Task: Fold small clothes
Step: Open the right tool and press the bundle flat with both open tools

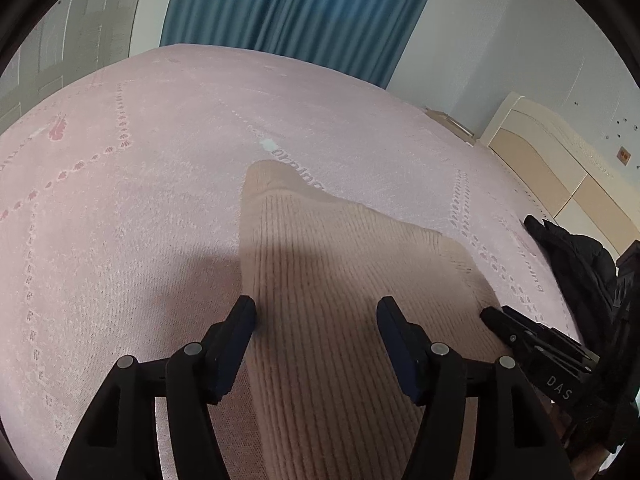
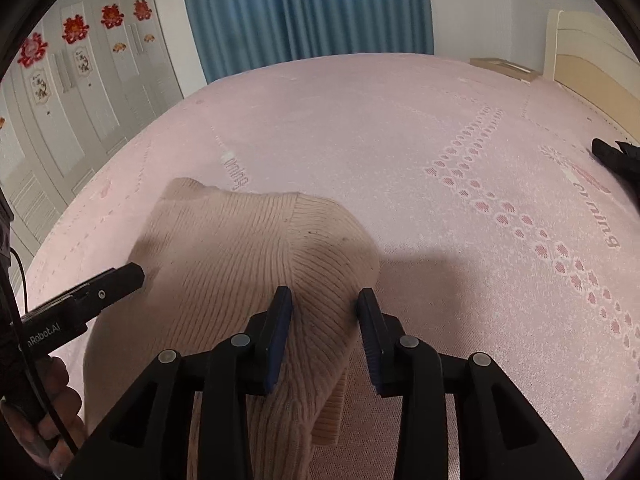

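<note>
A beige ribbed knit sweater (image 1: pixel 340 264) lies on the pink bedspread (image 1: pixel 140 184), partly folded. My left gripper (image 1: pixel 316 312) hovers over its near part, open, with the fabric flat beneath and its left finger at the sweater's left edge. In the right wrist view the sweater (image 2: pixel 224 248) bulges into a hump with a ribbed band on the right. My right gripper (image 2: pixel 325 300) straddles that band with the jaws apart; fabric sits between them, not pinched. One left gripper finger (image 2: pixel 132 274) points at the sweater's left side. The right gripper's finger (image 1: pixel 496 316) shows at the sweater's right edge.
A black jacket (image 1: pixel 576 256) lies at the bed's right side, also seen as a dark lump (image 2: pixel 616 160). A cream headboard (image 2: pixel 580 52) stands far right, a blue curtain (image 2: pixel 304 12) behind, and white wardrobe doors (image 2: pixel 80 80) to the left. A hand (image 2: pixel 60 400) holds the left gripper.
</note>
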A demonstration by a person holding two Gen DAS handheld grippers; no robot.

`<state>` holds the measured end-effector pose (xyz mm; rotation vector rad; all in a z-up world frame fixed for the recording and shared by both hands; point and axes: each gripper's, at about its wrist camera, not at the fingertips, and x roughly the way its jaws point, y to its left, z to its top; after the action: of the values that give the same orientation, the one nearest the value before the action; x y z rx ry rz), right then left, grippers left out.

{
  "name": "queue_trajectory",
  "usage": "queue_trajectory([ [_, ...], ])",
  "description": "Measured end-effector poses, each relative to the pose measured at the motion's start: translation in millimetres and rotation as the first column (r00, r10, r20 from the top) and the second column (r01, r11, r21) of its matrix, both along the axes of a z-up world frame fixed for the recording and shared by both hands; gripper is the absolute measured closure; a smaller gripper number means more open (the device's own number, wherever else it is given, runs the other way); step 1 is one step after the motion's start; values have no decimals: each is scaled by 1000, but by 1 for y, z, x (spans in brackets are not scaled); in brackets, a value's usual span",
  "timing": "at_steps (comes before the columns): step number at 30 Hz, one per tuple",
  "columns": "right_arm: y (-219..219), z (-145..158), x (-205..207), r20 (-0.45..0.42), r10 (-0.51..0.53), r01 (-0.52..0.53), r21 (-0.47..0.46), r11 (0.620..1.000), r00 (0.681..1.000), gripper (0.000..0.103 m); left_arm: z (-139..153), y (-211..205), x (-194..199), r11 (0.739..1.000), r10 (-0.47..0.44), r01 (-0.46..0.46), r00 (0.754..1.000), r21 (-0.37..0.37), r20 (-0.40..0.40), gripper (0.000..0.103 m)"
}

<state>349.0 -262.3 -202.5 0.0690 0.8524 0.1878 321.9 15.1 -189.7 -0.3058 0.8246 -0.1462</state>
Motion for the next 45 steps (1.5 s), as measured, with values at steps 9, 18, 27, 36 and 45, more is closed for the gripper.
queue_trajectory([
  [9, -4, 1, 0, -3, -1, 1, 15, 1000, 1000, 68, -3, 2, 3, 1000, 7, -7, 1000, -4, -16, 42],
  [18, -11, -11, 11, -57, -60, 61, 8, 998, 997, 68, -14, 14, 10, 997, 41, -46, 996, -66, -75, 40],
  [27, -15, -6, 7, -43, -48, 49, 40, 998, 998, 68, -17, 13, 6, 998, 25, -29, 997, -64, -71, 40],
  [36, -14, 2, -22, -17, -6, 7, 71, 997, 1000, 68, -11, 8, -8, 1000, 14, -14, 999, -4, -47, 40],
  [45, -21, -3, -39, -44, -52, 53, 29, 998, 998, 66, -5, 5, -44, 1000, 8, -8, 1000, 15, -21, 38],
])
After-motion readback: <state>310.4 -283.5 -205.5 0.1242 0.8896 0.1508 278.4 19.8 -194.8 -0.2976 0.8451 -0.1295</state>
